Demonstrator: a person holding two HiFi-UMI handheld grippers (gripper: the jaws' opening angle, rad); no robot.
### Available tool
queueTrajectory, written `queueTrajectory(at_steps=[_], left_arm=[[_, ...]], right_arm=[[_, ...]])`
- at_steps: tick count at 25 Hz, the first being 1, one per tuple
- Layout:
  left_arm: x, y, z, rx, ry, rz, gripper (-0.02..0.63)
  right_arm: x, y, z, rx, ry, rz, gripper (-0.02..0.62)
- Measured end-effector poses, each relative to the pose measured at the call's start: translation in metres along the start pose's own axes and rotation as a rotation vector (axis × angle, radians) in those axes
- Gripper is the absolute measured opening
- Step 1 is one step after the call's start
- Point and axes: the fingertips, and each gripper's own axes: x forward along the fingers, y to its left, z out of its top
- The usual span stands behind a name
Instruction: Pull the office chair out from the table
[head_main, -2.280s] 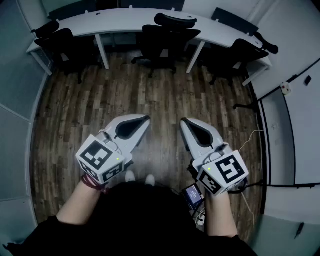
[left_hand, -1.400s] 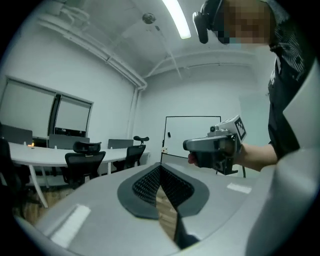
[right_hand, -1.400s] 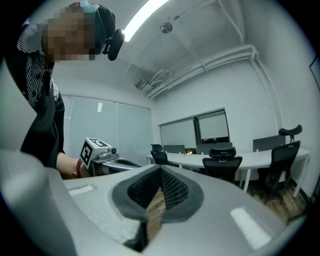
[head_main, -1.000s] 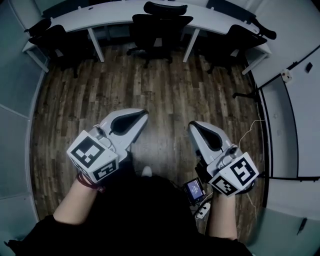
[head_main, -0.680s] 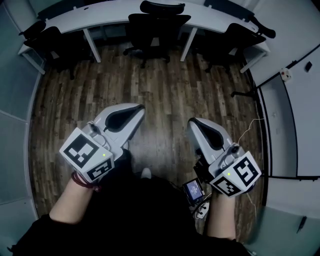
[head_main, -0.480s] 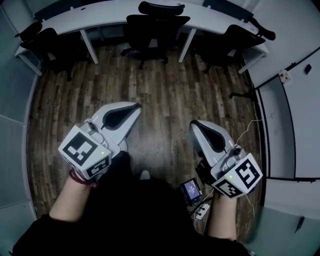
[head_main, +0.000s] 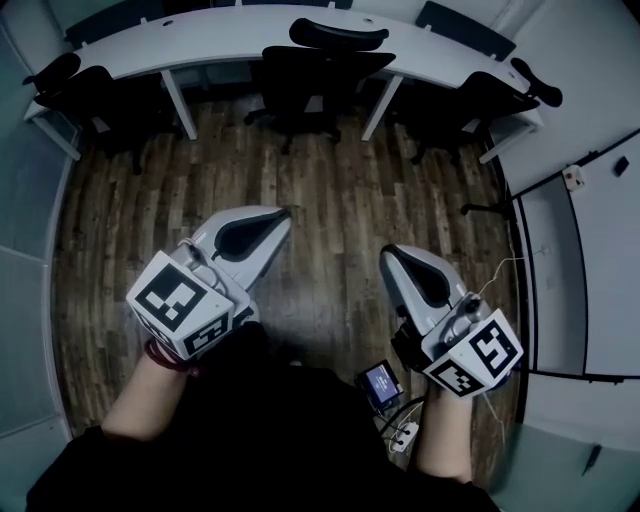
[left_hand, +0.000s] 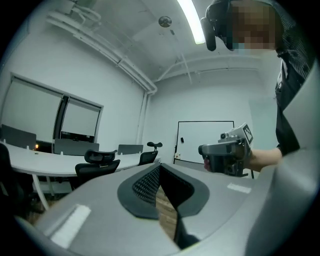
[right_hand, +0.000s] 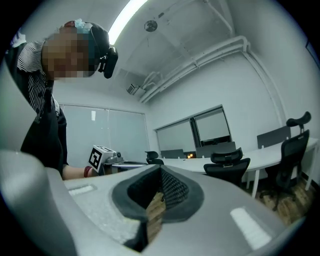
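Note:
A black office chair (head_main: 322, 68) with a headrest is tucked under the middle of the long curved white table (head_main: 230, 35) at the far side of the room. It also shows in the left gripper view as the chair (left_hand: 97, 165) and in the right gripper view as the chair (right_hand: 227, 164). My left gripper (head_main: 283, 214) and right gripper (head_main: 386, 256) are held level over the wooden floor, well short of the chair. Both are shut with nothing between their jaws.
More black chairs stand at the table's left end (head_main: 95, 95) and right end (head_main: 480, 100). A whiteboard wall (head_main: 600, 260) runs along the right. A cable and a small device (head_main: 380, 384) hang near my right arm. Wooden floor (head_main: 320, 180) lies between me and the table.
The table and chairs have shifted slightly in the head view as I walk forward. Both grippers stay shut and level, held the same way in front of me.

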Motion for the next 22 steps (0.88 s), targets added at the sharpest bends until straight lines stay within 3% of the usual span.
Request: queueTrajectory(at_steps=[4,9,16,22], left_arm=[[0.000,0.063,-0.004,0.148,0.055,0.058,0.000],[0.009,0.128,0.005,0.132,0.026,0.034,-0.002],[0.023,0.175,0.007,0.096,0.019,-0.052,0.000],[0.022,0.206,0.004,0.050,-0.015,-0.027,0.000]], right_arm=[[0.046,-0.012,0.008,-0.001,0.011,-0.015,0.000],[0.107,-0.030,0.010,-0.021,0.038,-0.045,0.000],[0.181,-0.042,0.009,-0.026,0.069,-0.054,0.000],[0.227,-0.048,-0.001,-0.047,0.113,-0.055,0.000]])
